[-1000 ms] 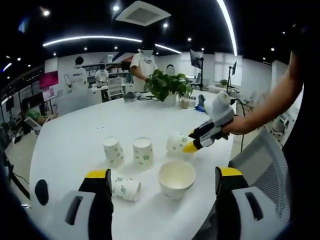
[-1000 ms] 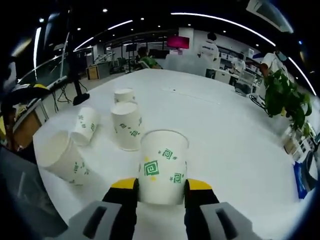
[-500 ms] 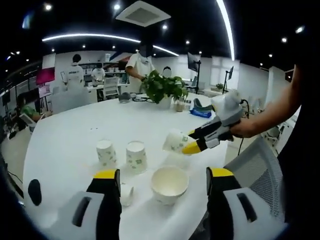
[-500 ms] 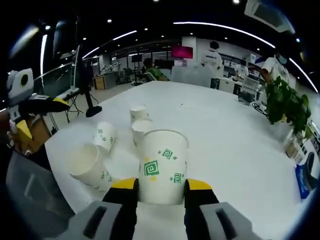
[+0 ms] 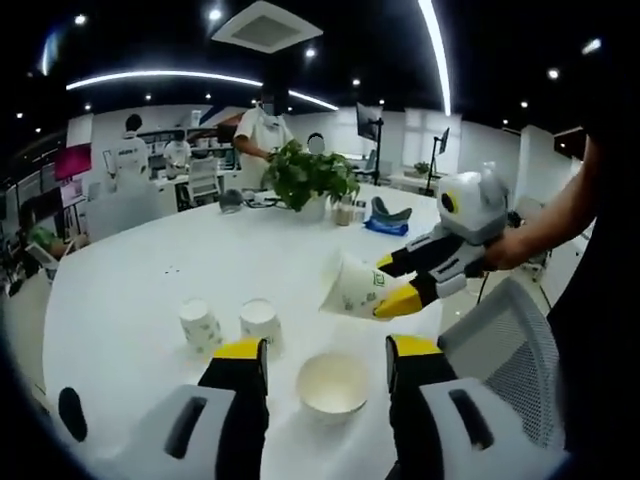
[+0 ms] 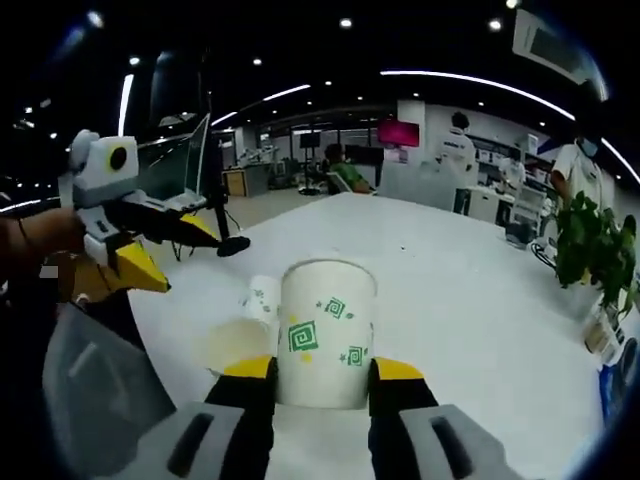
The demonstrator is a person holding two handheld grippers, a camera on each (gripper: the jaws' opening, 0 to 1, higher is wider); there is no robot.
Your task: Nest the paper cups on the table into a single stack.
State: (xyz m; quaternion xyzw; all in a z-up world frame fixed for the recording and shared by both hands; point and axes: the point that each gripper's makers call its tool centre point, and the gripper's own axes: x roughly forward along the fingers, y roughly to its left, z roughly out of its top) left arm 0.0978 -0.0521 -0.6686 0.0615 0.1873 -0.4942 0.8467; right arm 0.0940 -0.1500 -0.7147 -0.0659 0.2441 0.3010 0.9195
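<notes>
My right gripper [image 6: 322, 372] has its jaws pinching a paper cup [image 6: 326, 330] by the lower wall, one yellow-tipped jaw on each side, the cup upright in the right gripper view with its open mouth away from the camera and green square-spiral prints facing me. In the left gripper view that same gripper [image 5: 398, 287] comes in from the right, held in a hand [image 5: 505, 250], and the cup [image 5: 352, 287] is tilted with its mouth toward the left, raised off the white counter [image 5: 130, 280].

My left gripper [image 5: 325, 365] has its jaws spread, with nothing between them. Just beyond them on the counter a second cup [image 5: 333, 382] shows its open mouth to the camera. Farther off and to the left two more cups stand close side by side, one [image 5: 199, 323] left of the other [image 5: 261, 320].

In the right gripper view, the left gripper [image 6: 140, 243] reaches in from the left, its jaws apart. Below the held cup, a cup with its mouth turned up [image 6: 238, 343] sits on the counter [image 6: 470, 290], and another printed cup [image 6: 262, 298] is just behind it, partly hidden by the one I hold.

A potted green plant [image 5: 308, 174] stands at the far side of the counter, and people stand at desks beyond it.
</notes>
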